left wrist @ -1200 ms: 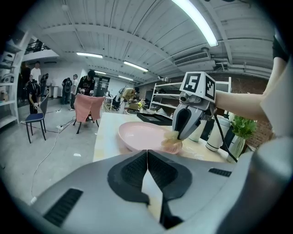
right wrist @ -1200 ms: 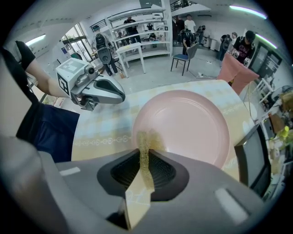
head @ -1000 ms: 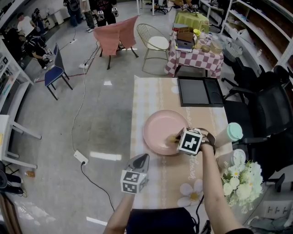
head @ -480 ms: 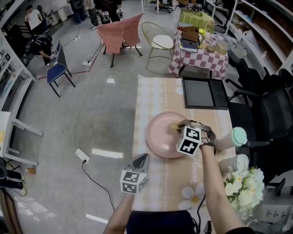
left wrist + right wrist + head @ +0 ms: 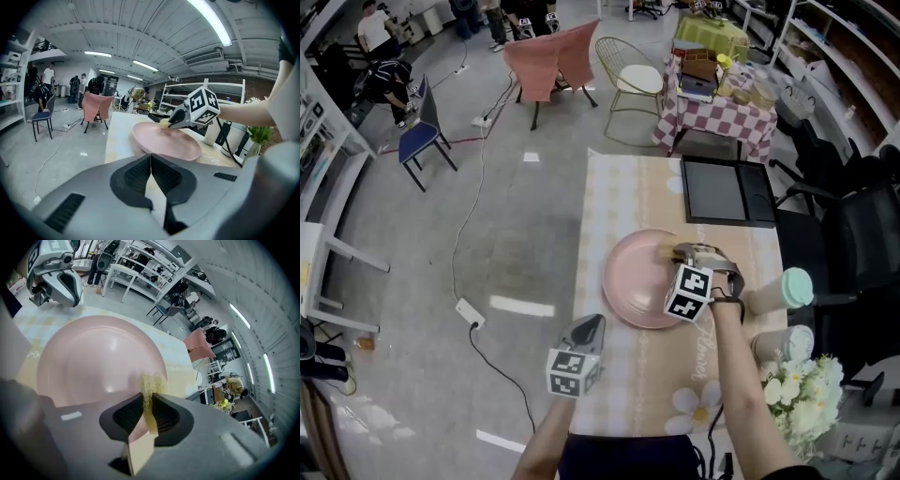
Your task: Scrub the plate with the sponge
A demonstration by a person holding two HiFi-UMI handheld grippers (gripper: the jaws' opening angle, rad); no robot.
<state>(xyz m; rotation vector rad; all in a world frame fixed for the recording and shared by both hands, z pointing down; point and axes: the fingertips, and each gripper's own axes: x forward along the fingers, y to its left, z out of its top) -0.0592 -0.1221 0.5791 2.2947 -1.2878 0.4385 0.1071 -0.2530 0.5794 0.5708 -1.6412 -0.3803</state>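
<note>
A round pink plate (image 5: 636, 279) lies flat on the patterned table. My right gripper (image 5: 677, 253) reaches over its far right rim, shut on a thin yellow sponge (image 5: 667, 251) that presses on the plate. In the right gripper view the sponge (image 5: 151, 384) sticks out between the shut jaws onto the plate (image 5: 93, 362). My left gripper (image 5: 593, 324) hangs shut and empty near the table's left front edge, short of the plate. The left gripper view shows the plate (image 5: 164, 140), the sponge (image 5: 163, 123) and the right gripper (image 5: 172, 122) beyond the shut left gripper (image 5: 150, 161).
A black tray (image 5: 717, 192) lies at the table's far right. A cup with a teal lid (image 5: 783, 289), a second cup (image 5: 783, 345) and white flowers (image 5: 797, 394) stand right of the plate. Chairs and people are far off on the floor.
The right gripper has slid the sponge across the plate from the near right part to the far right rim. The left gripper has stayed put.
</note>
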